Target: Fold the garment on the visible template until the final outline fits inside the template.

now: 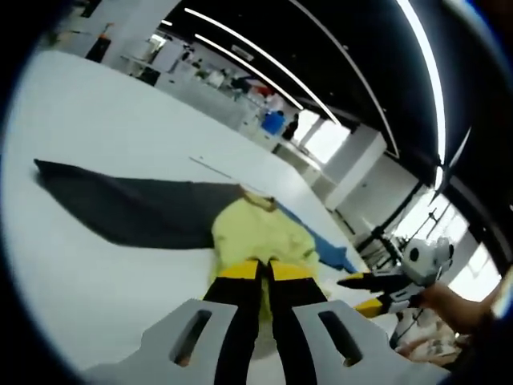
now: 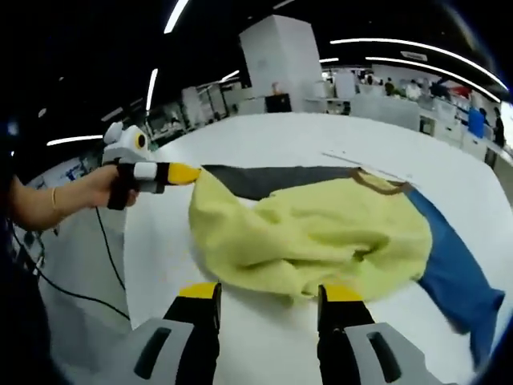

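A soft pale yellow cloth garment [image 2: 321,233] with a tan neck band lies bunched on a wide white table [image 2: 264,136]. It rests partly on a dark grey flat template sheet [image 2: 272,178] and partly on a blue flat sheet [image 2: 453,257]; the grey one reaches out from under the garment on one side and the blue one on the other side. In the right gripper view, the right gripper [image 2: 268,301] stands at the near edge of the garment with its two black jaws, tipped in yellow, wide apart; the hem of the cloth lies just between and in front of the tips, and nothing is held there. In the same view the left gripper [image 2: 183,173] comes in from the left, held by a person's hand [image 2: 100,191], and its yellow tips meet on a corner of the yellow garment and lift it a little. In the left gripper view, the left gripper [image 1: 264,271] shows its two jaws close together with yellow cloth [image 1: 260,233] between them, so it is holding the garment. There the grey sheet [image 1: 128,208] spreads to the left, a bit of the blue sheet [image 1: 325,245] shows to the right, and the right gripper [image 1: 365,293] stands at the right, jaws apart, beside the table [image 1: 96,120]. The garment is not folded flat yet.
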